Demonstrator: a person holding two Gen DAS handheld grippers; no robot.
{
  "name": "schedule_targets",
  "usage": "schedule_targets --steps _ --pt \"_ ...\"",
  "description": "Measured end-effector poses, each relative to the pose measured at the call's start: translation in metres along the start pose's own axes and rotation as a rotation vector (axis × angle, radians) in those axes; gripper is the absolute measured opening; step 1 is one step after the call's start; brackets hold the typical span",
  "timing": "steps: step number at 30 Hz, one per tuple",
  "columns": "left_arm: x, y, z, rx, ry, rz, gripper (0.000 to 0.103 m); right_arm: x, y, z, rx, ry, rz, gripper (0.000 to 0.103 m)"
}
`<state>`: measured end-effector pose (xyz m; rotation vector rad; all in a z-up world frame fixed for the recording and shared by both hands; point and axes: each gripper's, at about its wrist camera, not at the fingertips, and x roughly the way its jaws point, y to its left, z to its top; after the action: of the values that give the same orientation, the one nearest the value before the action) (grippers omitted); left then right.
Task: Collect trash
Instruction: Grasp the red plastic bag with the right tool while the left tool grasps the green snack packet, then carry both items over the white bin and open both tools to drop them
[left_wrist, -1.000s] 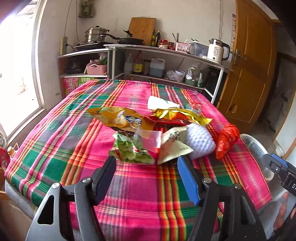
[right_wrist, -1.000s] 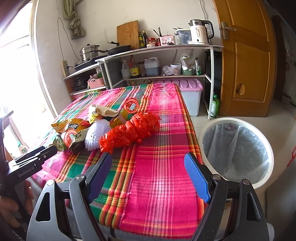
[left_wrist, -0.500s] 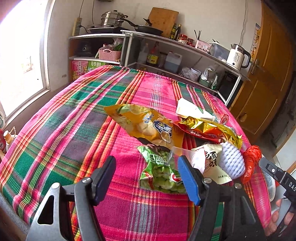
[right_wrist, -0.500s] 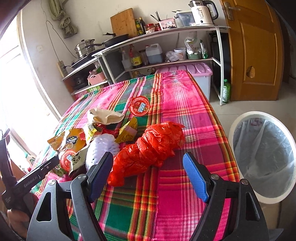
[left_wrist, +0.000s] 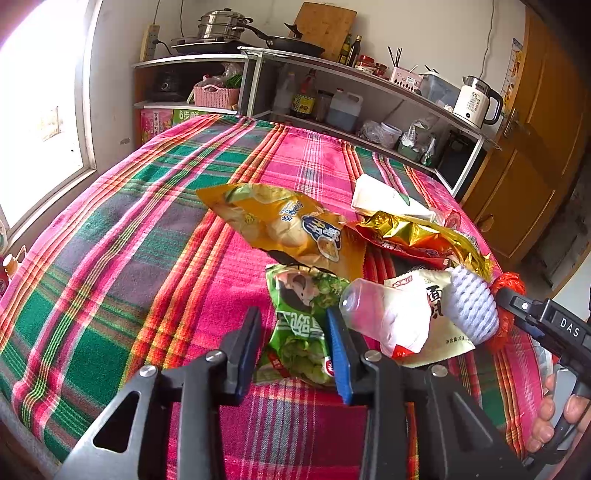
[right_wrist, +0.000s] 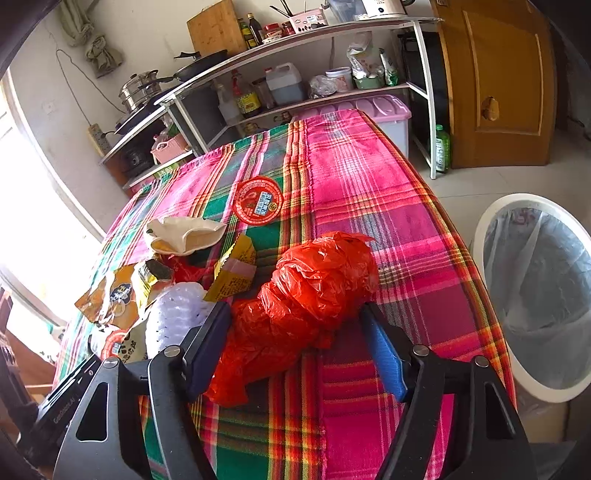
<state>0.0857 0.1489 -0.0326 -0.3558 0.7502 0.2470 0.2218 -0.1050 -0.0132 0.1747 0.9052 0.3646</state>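
Observation:
A pile of trash lies on the plaid tablecloth (left_wrist: 129, 240). My left gripper (left_wrist: 293, 332) is open, its fingers on either side of a green snack bag (left_wrist: 301, 325). A clear plastic cup (left_wrist: 373, 314), a white packet (left_wrist: 439, 317), a white foam net (left_wrist: 474, 306), a yellow chip bag (left_wrist: 284, 225) and a gold wrapper (left_wrist: 417, 232) lie beside it. My right gripper (right_wrist: 295, 343) is open around a crumpled red plastic bag (right_wrist: 303, 299). The white trash bin (right_wrist: 535, 295) with a clear liner stands on the floor to the right.
A round red lid (right_wrist: 258, 201) and a white paper wrapper (right_wrist: 183, 232) lie farther back on the table. Metal shelves (left_wrist: 332, 85) with pots, bottles and a kettle stand against the back wall. A wooden door (right_wrist: 495, 81) is at the right, a window at the left.
Both grippers have moved forward and down onto the pile. The left jaws have narrowed around the green bag; the right jaws now straddle the red bag.

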Motion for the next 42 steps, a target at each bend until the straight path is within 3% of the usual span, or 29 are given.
schedule_targets --steps 9,10,11,30,42 --pt "-0.013 0.002 -0.002 0.000 -0.026 0.001 0.024 -0.007 -0.006 -0.005 -0.004 0.006 0.035 0.059" --pt "-0.014 0.002 -0.002 0.002 -0.029 0.002 0.024 -0.008 -0.007 -0.006 -0.004 0.003 0.042 0.042" --pt "-0.017 0.003 -0.003 0.002 -0.033 -0.001 0.024 -0.010 -0.008 -0.007 -0.005 0.000 0.050 0.038" --pt "-0.057 -0.020 0.004 0.053 -0.134 -0.027 0.023 -0.056 -0.044 -0.017 0.028 -0.067 0.103 0.037" --pt "-0.040 -0.116 0.006 0.201 -0.105 -0.234 0.023 -0.101 -0.102 -0.022 0.097 -0.141 0.027 0.037"
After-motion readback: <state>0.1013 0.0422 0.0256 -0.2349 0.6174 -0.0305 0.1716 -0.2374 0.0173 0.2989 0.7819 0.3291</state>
